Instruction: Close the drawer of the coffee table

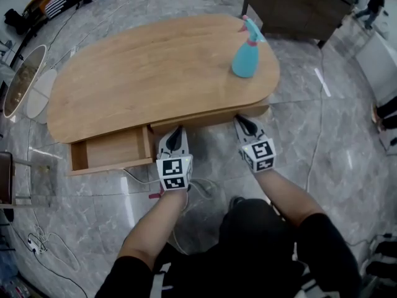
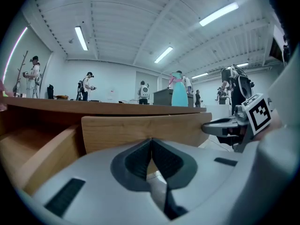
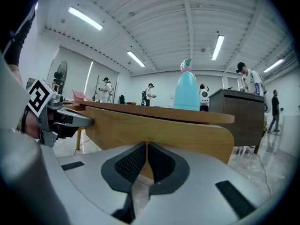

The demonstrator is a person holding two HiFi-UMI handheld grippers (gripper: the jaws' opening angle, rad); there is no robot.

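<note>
The wooden coffee table has two drawers on its near side. The right drawer's front stands a little out from under the top. My left gripper is shut and empty, its tips at the left end of that front. Shut and empty too, my right gripper has its tips at the front's right end. In the left gripper view my right gripper shows at the right. The left drawer is pulled far out, its wooden inside bare.
A turquoise spray bottle stands on the tabletop's right part. A dark cabinet is behind the table. A round mirror leans at the left, and cables lie on the marble floor. People stand far off in the room.
</note>
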